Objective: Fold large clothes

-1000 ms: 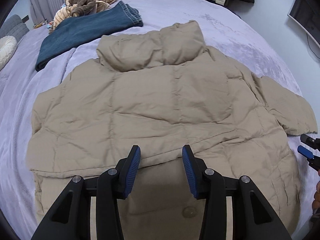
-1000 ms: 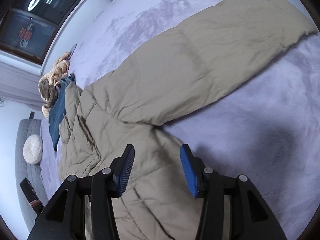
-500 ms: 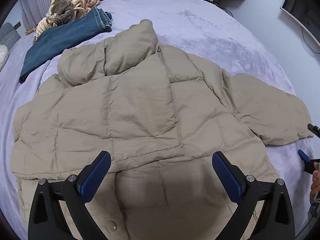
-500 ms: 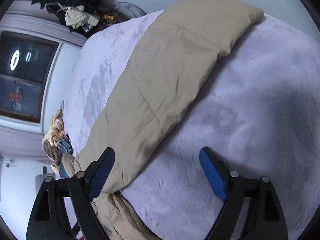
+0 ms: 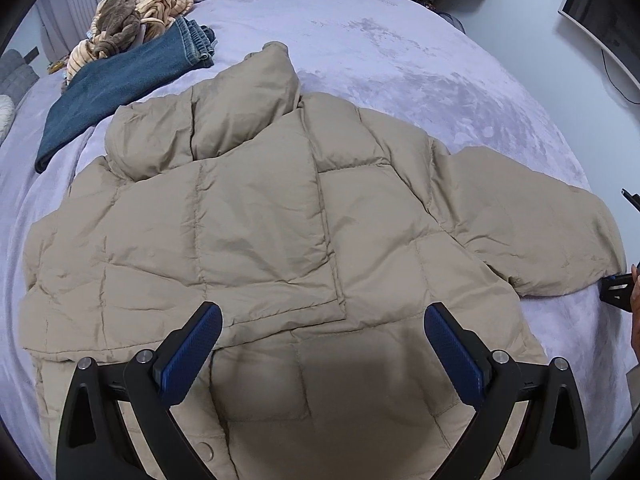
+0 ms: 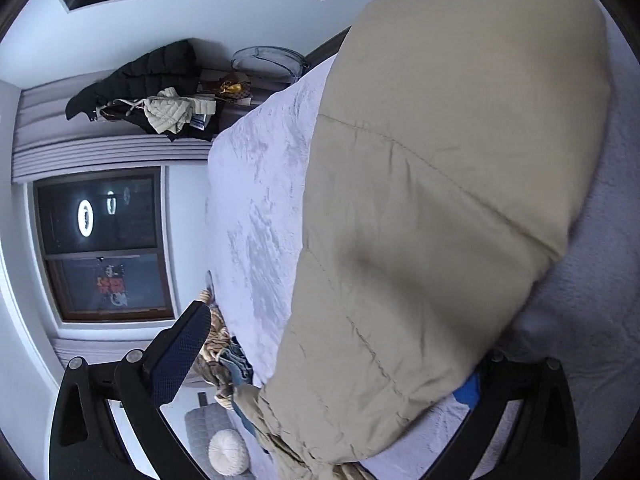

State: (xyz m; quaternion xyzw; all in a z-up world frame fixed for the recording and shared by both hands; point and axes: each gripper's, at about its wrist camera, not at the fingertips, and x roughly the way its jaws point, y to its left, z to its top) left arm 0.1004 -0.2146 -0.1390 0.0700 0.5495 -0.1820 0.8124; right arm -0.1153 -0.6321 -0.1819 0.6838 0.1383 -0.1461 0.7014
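1. Now, both tongs stand wide: the left gripper point(image 5: 320, 344) has just sprung open and hangs over the hem of the tan puffer jacket point(image 5: 260, 216) with nothing between its pads; the right gripper point(image 6: 332, 360) has just been opening too, and the jacket's sleeve point(image 6: 440, 184) bulges between its jaws with no pad pressing it.
2. The jacket lies spread on the lilac bedspread point(image 5: 400, 52), one side already folded across the chest, the other sleeve point(image 5: 532, 224) stretched out to the side.
3. Risk one, by the look of it: the sleeve is thick and slippery, so a shallow bite at its edge may squeeze out as the right gripper lifts.
4. Risk two: the far right pad is half buried under the sleeve, close to the bedspread, so closing here could pinch the bedspread along with the sleeve.
5. Risk three: dragging the sleeve across could tug the folded side open, since nothing pins it.
6. Around it: blue jeans point(image 5: 120, 92) and a striped heap of clothes point(image 5: 132, 20) sit just past the collar, near enough to crowd a fold upward.
7. Dark coats point(image 6: 140, 84) are piled off the bed, well apart.
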